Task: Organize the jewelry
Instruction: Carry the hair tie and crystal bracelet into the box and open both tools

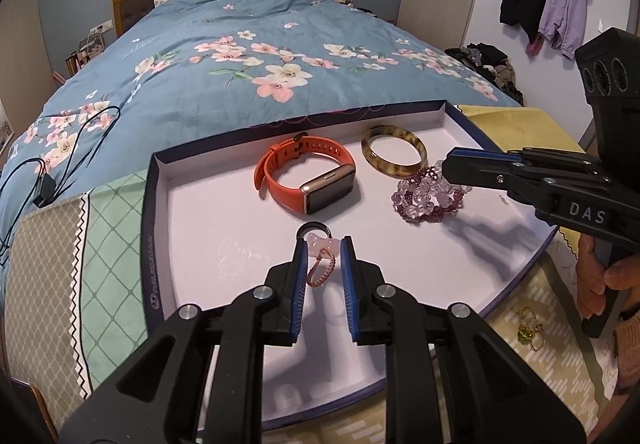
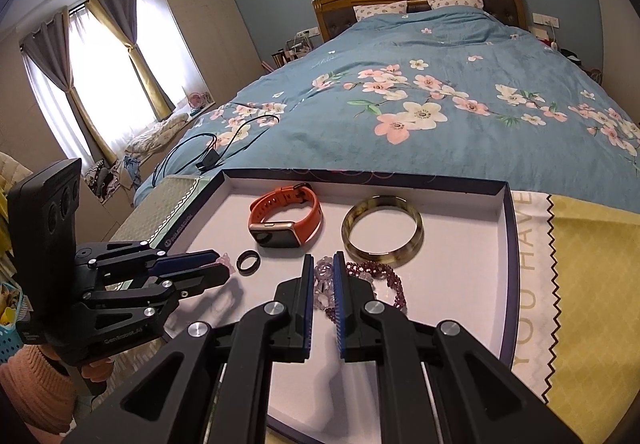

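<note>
A white tray with a dark rim [image 1: 188, 228] [image 2: 505, 244] holds an orange smartwatch [image 1: 308, 176] [image 2: 286, 216], a mottled bangle [image 1: 394, 156] [image 2: 382, 230], a purple and clear bead bracelet [image 1: 426, 198] [image 2: 376, 280] and a black ring [image 1: 314, 229] [image 2: 248, 262]. My left gripper [image 1: 323, 250] [image 2: 214, 264] is shut on a pale pink charm [image 1: 323, 244] with a thin pink cord, just above the tray. My right gripper [image 2: 322, 268] [image 1: 448, 164] is shut on the bead bracelet.
The tray lies on patterned cloths at the foot of a bed with a blue flowered cover [image 1: 248, 44]. Small gold and green pieces [image 1: 530, 328] lie on the cloth right of the tray. A black cable [image 1: 44, 180] lies on the bed at the left.
</note>
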